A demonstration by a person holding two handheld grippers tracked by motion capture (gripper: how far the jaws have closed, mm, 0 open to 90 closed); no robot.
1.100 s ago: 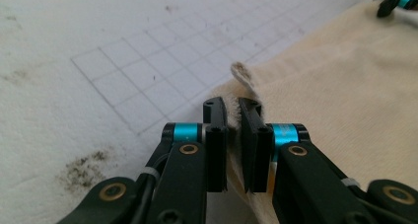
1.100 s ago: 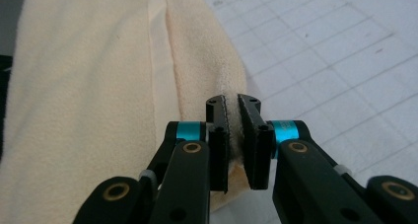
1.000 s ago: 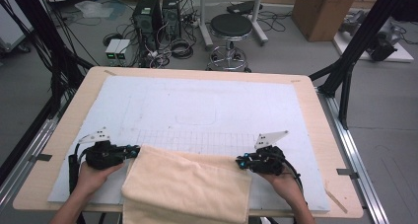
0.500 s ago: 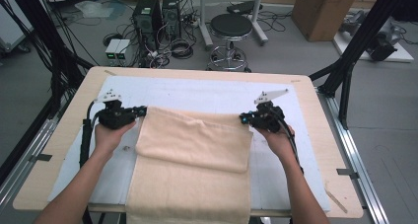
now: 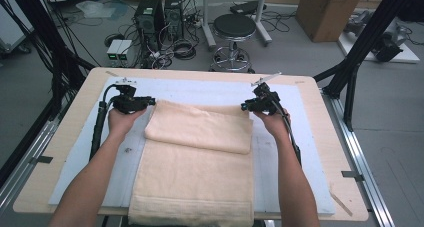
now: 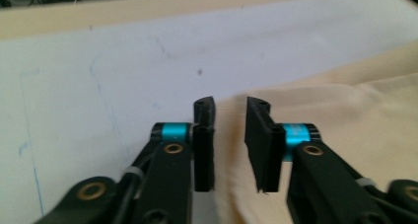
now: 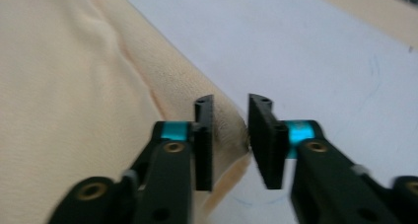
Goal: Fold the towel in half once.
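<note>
A beige towel (image 5: 200,157) lies on the white mat (image 5: 210,89), its far part folded over into a double layer, its near end hanging over the table's front edge. My left gripper (image 5: 150,103) is at the fold's far left corner and my right gripper (image 5: 245,107) at its far right corner. Both pairs of jaws have just been opening. In the left gripper view the jaws (image 6: 229,105) stand apart with the towel (image 6: 345,115) edge loose between them. The right gripper view shows the jaws (image 7: 230,103) parted around the towel (image 7: 64,86) corner, not pressing it.
The mat covers a wooden table (image 5: 85,94) with bare borders. Black frame posts (image 5: 350,82) stand at the table's sides. On the floor beyond the far edge are a stool (image 5: 234,27), computer cases (image 5: 160,12) with cables and a cardboard box (image 5: 330,7).
Both grippers carried the towel's edge away from the person, folding it over. Their jaws have now parted and the edge rests on the mat.
</note>
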